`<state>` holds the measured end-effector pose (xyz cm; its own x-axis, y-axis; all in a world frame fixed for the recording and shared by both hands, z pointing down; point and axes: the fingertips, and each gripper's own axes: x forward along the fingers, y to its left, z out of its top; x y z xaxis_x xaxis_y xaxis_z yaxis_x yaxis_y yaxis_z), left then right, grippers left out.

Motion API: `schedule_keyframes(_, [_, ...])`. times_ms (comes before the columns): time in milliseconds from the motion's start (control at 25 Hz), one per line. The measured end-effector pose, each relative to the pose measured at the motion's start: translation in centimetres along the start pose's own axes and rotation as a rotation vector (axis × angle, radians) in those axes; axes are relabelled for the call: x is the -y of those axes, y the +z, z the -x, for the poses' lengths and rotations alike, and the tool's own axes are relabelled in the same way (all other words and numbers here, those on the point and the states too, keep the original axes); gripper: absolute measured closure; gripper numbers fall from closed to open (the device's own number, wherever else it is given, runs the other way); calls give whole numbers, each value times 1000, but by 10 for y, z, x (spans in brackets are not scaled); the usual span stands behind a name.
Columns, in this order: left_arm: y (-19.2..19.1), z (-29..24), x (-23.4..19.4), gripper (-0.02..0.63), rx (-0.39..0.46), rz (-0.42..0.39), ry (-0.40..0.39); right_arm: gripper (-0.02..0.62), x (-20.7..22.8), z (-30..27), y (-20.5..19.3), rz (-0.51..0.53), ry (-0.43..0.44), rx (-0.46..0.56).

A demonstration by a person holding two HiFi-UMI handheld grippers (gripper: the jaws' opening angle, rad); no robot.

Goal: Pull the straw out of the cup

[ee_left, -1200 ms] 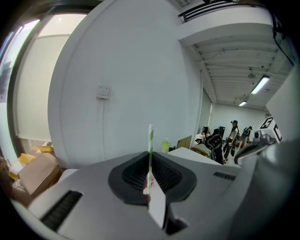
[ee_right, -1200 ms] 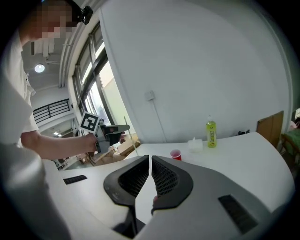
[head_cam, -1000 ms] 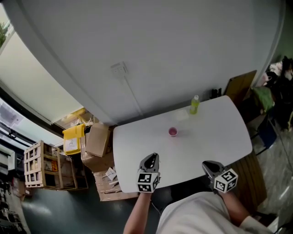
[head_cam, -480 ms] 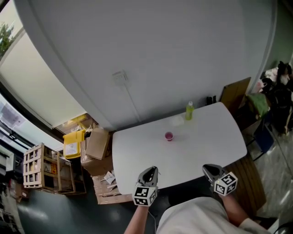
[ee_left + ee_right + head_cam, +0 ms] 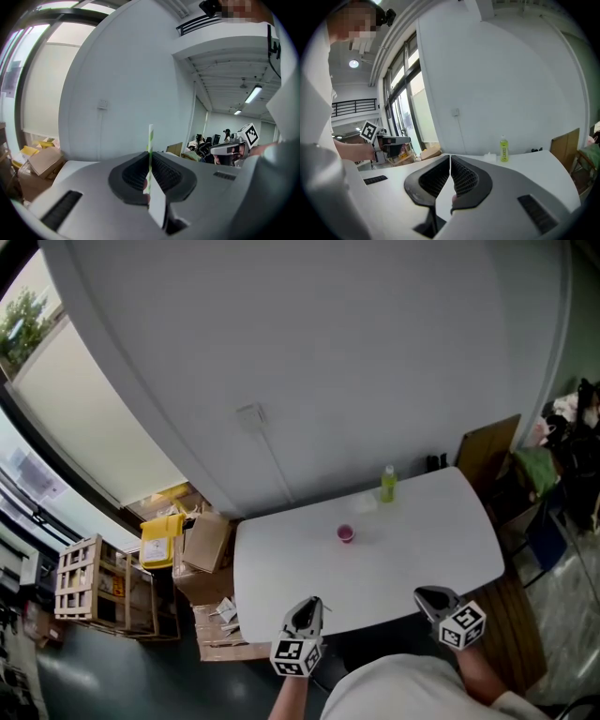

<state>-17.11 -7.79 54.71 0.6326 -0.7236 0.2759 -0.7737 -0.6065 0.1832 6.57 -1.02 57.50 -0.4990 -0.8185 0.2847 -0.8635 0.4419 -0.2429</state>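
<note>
A small pink cup (image 5: pixel 346 533) stands on the white table (image 5: pixel 441 540), toward its far side, and I see no straw in it. My left gripper (image 5: pixel 305 615) hovers at the table's near edge, well short of the cup. It is shut on a green-and-white striped straw (image 5: pixel 150 140) that sticks up between its jaws (image 5: pixel 150 161). My right gripper (image 5: pixel 433 599) is off the near right edge, shut with nothing in it (image 5: pixel 450 161). Each gripper view shows the other gripper to its side. Neither gripper view shows the cup.
A green bottle (image 5: pixel 387 484) and a small white object (image 5: pixel 364 502) stand at the table's far edge by the wall. Cardboard boxes (image 5: pixel 206 545), a yellow bin (image 5: pixel 161 538) and a wooden crate (image 5: pixel 89 582) sit on the floor left. A brown board (image 5: pixel 487 451) leans at right.
In the head view my left gripper has drawn back from over the table to its near edge, farther from the cup. The right gripper shifted slightly. The view has tilted up.
</note>
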Motion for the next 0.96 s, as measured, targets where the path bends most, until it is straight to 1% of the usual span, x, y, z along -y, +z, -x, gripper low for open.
schedule_keyframes(120, [0,-1,9,586,7,3,4,555,3,3,6,17,13,9])
schedule_keyframes(320, [0,5,21,586,23,8,12,555,9,9,3,9,18,9])
schedule_keyframes(520, [4,7,23,586,34,10,26,555,8,8,8,12,35,20])
schedule_keyframes(960, [10,5,25,586,43,6,31,555,12,9,13,12,38,28])
